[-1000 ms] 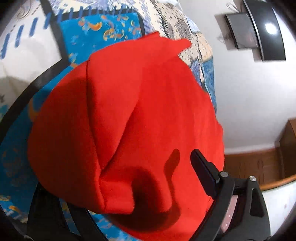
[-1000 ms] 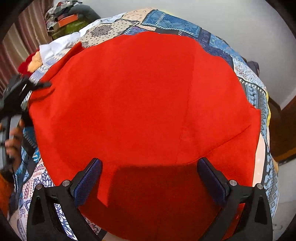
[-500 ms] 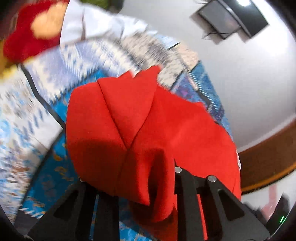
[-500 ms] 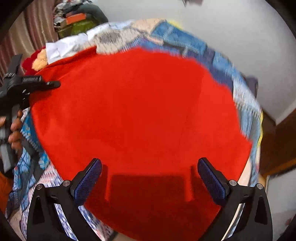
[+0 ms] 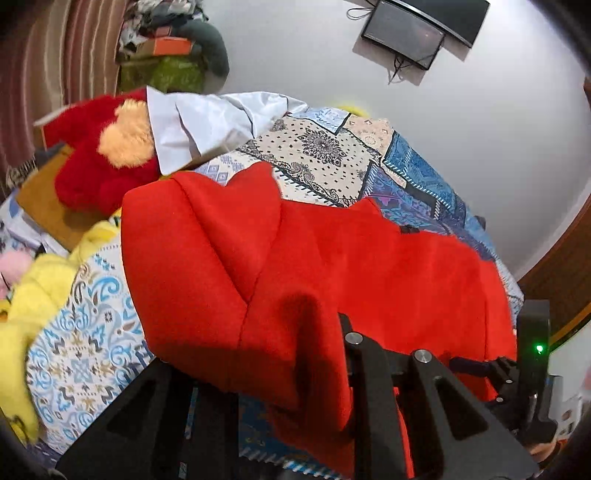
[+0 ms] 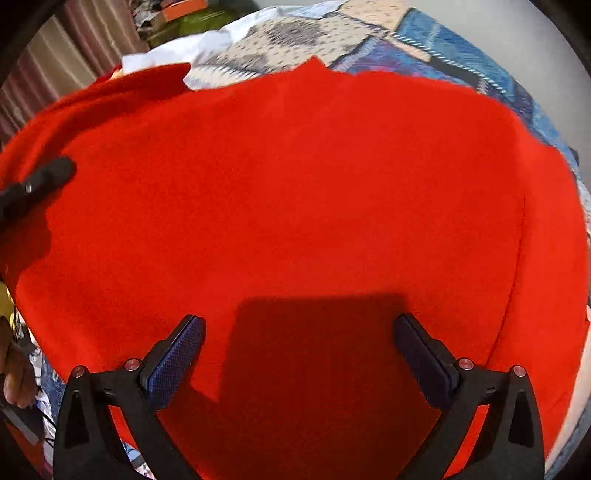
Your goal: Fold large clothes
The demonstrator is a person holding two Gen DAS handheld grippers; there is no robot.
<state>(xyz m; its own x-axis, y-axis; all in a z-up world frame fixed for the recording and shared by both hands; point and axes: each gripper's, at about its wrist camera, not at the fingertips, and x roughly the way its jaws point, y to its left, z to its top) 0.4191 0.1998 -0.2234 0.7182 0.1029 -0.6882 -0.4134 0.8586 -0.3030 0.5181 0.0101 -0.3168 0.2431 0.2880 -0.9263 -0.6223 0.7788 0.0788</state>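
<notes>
A large red garment [image 5: 332, 266] lies spread over a patterned bedspread [image 5: 325, 151]. In the left wrist view its near corner is bunched up between the jaws of my left gripper [image 5: 295, 373], which is shut on the cloth and lifts it. In the right wrist view the garment [image 6: 295, 184] fills most of the frame. My right gripper [image 6: 297, 343] is open and empty just above the near part of the cloth. The left gripper's finger [image 6: 48, 175] shows at that view's left edge.
A red plush toy [image 5: 92, 162], a white cloth [image 5: 207, 122] and a yellow plush [image 5: 40, 280] lie at the head of the bed. A cluttered shelf [image 5: 166, 48] stands behind. A wall screen [image 5: 417, 29] hangs above. Wooden trim [image 5: 554, 266] runs on the right.
My left gripper closed on the garment's corner and swung with it, so more of the bed head shows. My right gripper stayed open and shifted closer over the cloth.
</notes>
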